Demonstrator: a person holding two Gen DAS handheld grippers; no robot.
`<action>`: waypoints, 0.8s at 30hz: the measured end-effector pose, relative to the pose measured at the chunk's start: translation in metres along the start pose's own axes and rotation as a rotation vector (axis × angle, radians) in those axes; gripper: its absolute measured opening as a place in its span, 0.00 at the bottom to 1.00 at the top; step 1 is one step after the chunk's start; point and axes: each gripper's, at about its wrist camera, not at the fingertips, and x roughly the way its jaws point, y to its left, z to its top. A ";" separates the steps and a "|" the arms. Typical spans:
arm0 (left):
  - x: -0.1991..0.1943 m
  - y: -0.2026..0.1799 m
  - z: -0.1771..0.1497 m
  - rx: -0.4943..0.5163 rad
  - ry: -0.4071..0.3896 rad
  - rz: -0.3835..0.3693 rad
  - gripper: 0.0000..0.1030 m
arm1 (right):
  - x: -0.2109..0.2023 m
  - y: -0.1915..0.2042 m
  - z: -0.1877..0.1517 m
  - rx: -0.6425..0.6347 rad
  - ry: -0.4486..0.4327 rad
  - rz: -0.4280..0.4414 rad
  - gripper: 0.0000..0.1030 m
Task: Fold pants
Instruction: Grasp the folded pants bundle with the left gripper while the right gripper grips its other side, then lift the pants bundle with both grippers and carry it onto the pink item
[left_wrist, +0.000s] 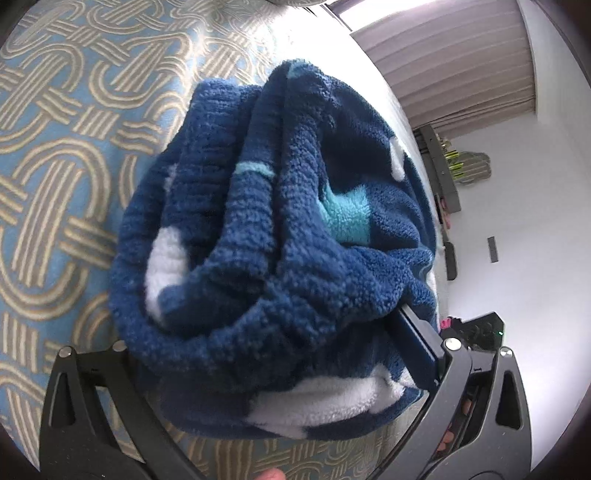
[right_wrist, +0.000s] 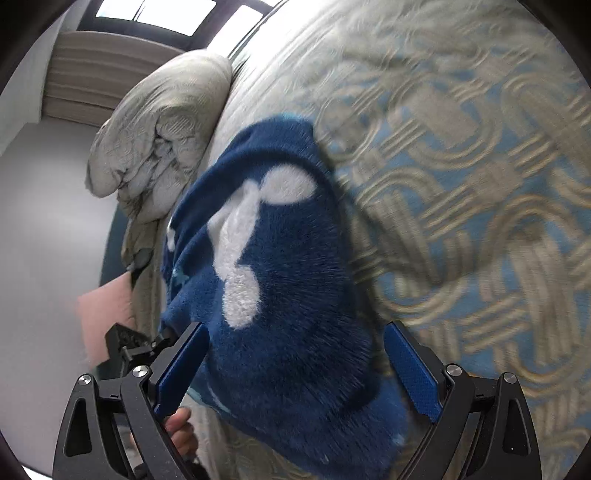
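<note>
The pants (left_wrist: 273, 251) are fluffy and dark blue, with white spots and a light blue patch; they sit in a bunched heap on the bed (left_wrist: 59, 155), which has a blue cover with tan loops on it. In the left wrist view, the left tool (left_wrist: 280, 373) has its 2 fingers wide apart with the heap stuffed between them; the right-hand pad (left_wrist: 417, 354) touches the cloth; the other pad is hidden under the fluff, so I cannot tell if it grips. In the right wrist view, the right tool (right_wrist: 295, 365) is also spread wide; its 2 blue pads (right_wrist: 413, 373) sit on each side of the pants (right_wrist: 280, 280); the view is blurry. A crumpled grey quilt (right_wrist: 159, 125) lies at the far end of the bed; a hand (right_wrist: 181, 428) shows low down.
</note>
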 end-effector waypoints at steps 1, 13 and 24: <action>0.000 0.001 0.001 -0.008 -0.002 -0.009 0.99 | 0.004 0.001 0.003 -0.003 0.003 0.023 0.94; -0.019 0.010 -0.015 0.034 -0.001 -0.040 0.54 | 0.019 -0.001 0.005 0.005 0.000 0.076 0.50; -0.062 -0.033 -0.008 0.108 -0.088 -0.072 0.47 | -0.025 0.053 -0.004 -0.138 -0.147 0.056 0.37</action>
